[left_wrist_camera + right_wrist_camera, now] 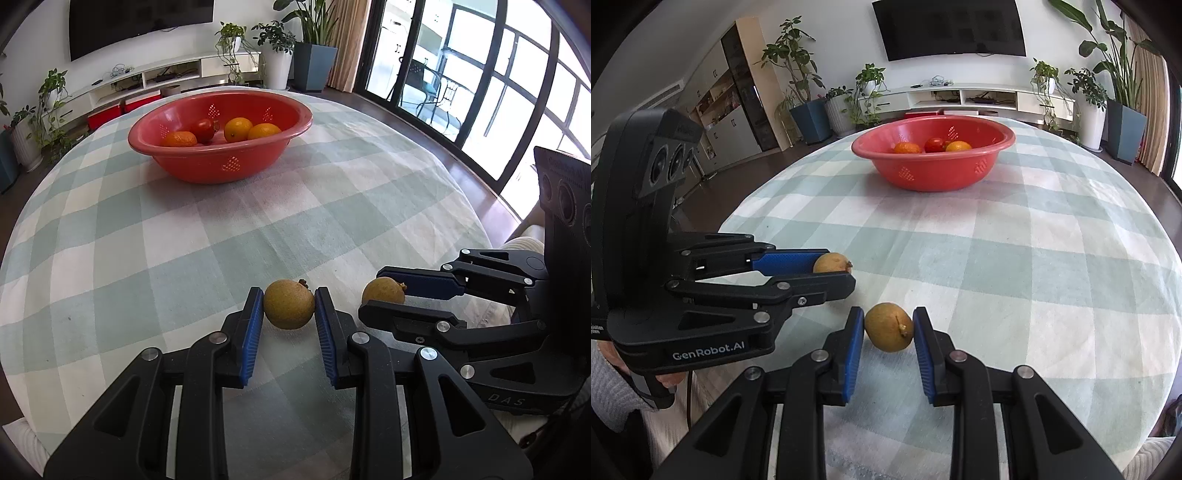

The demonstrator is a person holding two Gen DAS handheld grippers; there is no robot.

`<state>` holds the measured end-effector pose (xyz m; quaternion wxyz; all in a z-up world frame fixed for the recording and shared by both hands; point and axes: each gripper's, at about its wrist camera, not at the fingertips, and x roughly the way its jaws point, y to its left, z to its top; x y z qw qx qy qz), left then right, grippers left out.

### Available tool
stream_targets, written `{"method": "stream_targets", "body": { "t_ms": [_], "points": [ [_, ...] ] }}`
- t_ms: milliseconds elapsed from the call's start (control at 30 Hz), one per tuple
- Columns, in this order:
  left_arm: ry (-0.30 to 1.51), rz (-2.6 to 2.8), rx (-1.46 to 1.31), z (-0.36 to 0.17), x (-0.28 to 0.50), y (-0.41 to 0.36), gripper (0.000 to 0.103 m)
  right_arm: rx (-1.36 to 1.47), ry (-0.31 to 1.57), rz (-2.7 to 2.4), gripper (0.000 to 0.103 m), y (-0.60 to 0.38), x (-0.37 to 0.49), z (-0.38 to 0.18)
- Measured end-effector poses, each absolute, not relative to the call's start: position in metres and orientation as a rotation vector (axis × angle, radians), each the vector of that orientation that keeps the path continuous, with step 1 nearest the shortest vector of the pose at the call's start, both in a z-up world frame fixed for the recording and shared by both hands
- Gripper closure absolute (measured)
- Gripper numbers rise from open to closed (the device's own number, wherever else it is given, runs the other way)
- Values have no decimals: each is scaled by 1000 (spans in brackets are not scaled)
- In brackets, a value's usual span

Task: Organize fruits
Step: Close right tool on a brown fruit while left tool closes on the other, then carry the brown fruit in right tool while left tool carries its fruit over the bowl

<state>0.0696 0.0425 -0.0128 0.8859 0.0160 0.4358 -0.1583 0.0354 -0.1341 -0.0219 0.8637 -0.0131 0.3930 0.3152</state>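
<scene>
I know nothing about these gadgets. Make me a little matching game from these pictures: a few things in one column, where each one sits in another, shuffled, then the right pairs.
Things:
1. oranges
2. basin
3. left brown fruit
4. right brown fruit

Places:
A. between the right gripper's pads
B. inside the red basin
C. far side of the checked tablecloth
D. between the left gripper's pads

Pairs: 1-B, 2-C, 3-D, 4-A
</scene>
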Motion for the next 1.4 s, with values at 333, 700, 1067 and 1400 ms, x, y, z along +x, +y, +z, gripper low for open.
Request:
{"method": "stream_targets", "body": {
  "t_ms": [333,700,1067,1400],
  "points": [
    [898,-327,17,-7,73,46,77,35,821,668,73,-141,46,-12],
    [886,-320,-11,3,81,54,77,60,791,677,73,-139,63,8],
    [859,-310,-24,19,96,65,77,62,771,681,73,-134,77,19],
    [861,-302,-41,21,106,71,77,69,759,680,73,-132,91,26]
  ]
}}
